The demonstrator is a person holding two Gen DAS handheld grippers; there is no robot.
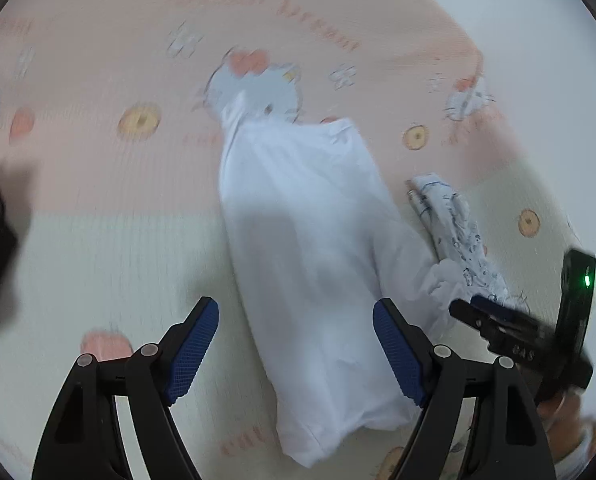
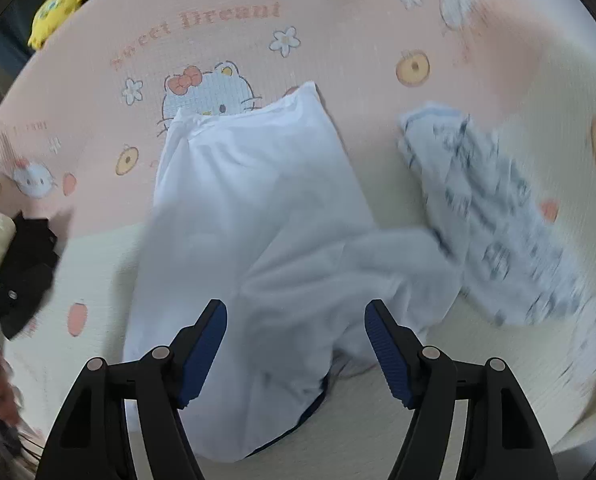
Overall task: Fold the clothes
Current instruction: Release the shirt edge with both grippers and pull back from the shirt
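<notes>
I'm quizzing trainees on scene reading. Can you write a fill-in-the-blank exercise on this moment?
1. The folded garment between the grippers is ____ in colour.
2. The patterned cloth lies to the ____ of the garment in the right wrist view.
3. Both the left gripper and the right gripper have their jaws ____.
4. The toy beyond the mat's far edge is ____.

Missing words: white; right; open; yellow

Patterned garment (image 2: 494, 216) blurred; black clothing (image 2: 22, 276) cut off.
</notes>
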